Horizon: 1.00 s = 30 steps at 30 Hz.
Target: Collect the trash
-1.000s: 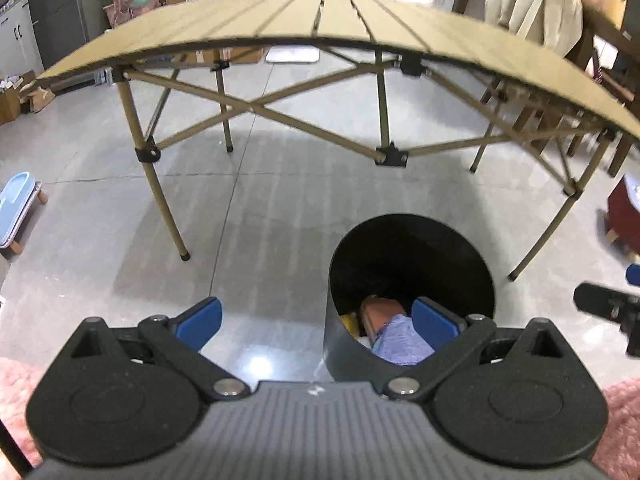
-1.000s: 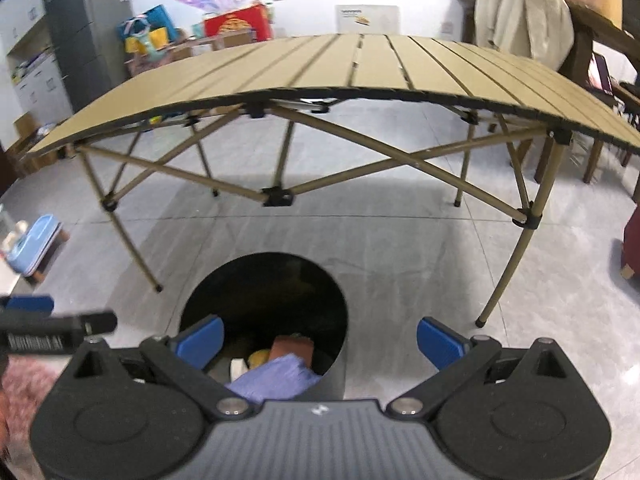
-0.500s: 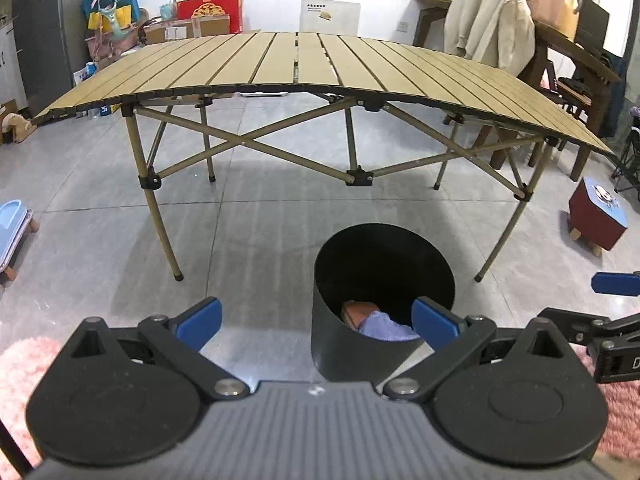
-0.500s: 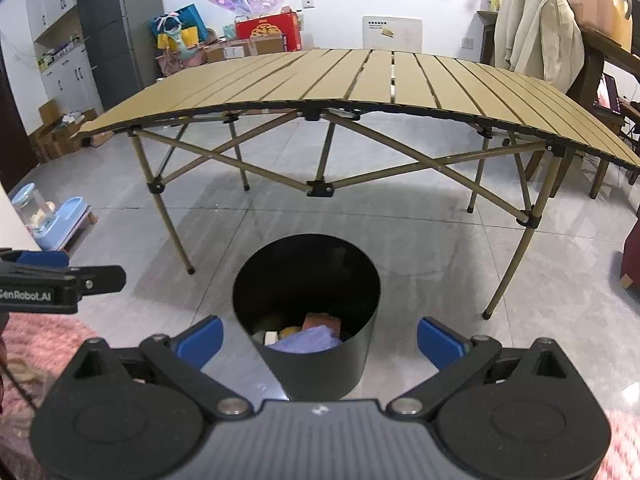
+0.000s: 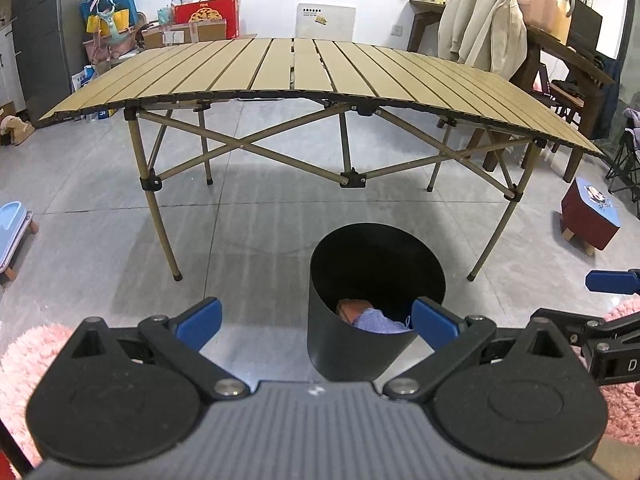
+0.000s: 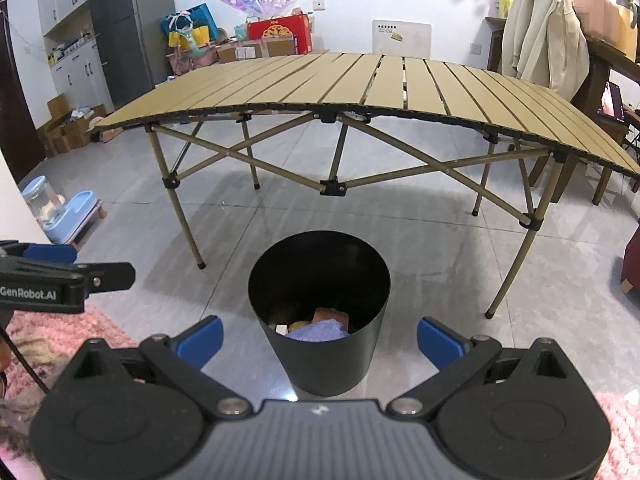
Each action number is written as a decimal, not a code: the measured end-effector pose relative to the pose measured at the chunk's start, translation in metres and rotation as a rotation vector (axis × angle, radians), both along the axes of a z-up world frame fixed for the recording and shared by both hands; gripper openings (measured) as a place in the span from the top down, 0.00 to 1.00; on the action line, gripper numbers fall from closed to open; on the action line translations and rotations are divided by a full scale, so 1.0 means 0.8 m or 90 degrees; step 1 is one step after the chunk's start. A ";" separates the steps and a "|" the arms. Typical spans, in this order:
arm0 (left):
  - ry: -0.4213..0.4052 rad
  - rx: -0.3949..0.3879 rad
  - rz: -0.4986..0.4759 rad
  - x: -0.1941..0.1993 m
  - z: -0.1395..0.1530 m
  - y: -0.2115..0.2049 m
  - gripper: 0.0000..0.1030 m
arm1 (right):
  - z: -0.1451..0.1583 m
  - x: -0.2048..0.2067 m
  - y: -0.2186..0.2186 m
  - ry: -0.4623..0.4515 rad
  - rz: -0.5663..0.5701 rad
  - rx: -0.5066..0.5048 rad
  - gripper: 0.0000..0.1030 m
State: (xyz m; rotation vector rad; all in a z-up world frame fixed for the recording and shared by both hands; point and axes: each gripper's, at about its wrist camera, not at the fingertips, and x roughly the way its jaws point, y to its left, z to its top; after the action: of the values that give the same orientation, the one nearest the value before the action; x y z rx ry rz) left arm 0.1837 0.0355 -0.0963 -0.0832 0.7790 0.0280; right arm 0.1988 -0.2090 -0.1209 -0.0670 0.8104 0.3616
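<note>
Left gripper (image 5: 316, 316): jaws wide apart, nothing held. Right gripper (image 6: 318, 334): same, spread and empty.

Just ahead and below on the grey floor, the black cylindrical trash bin (image 6: 320, 364), upright. It sits centred between the right jaws but off toward the left gripper's right finger, so the right hand is better lined up.

Trash (a crumpled lilac wad (image 6: 318, 330), an orange-brown piece (image 6: 330, 315)) lies in the bin's bottom.

Beyond: slatted tan folding table (image 6: 360, 84), top bare. Judgement: collection looks finished.
</note>
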 end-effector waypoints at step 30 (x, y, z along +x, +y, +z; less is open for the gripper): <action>-0.021 0.011 0.004 -0.009 0.012 -0.004 0.00 | 0.016 -0.012 -0.004 -0.027 -0.008 0.003 0.00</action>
State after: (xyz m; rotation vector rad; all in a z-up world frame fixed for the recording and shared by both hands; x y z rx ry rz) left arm 0.1768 0.0324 -0.0870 -0.0693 0.7451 0.0389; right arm 0.1896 -0.2124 -0.1084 -0.0645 0.7676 0.3489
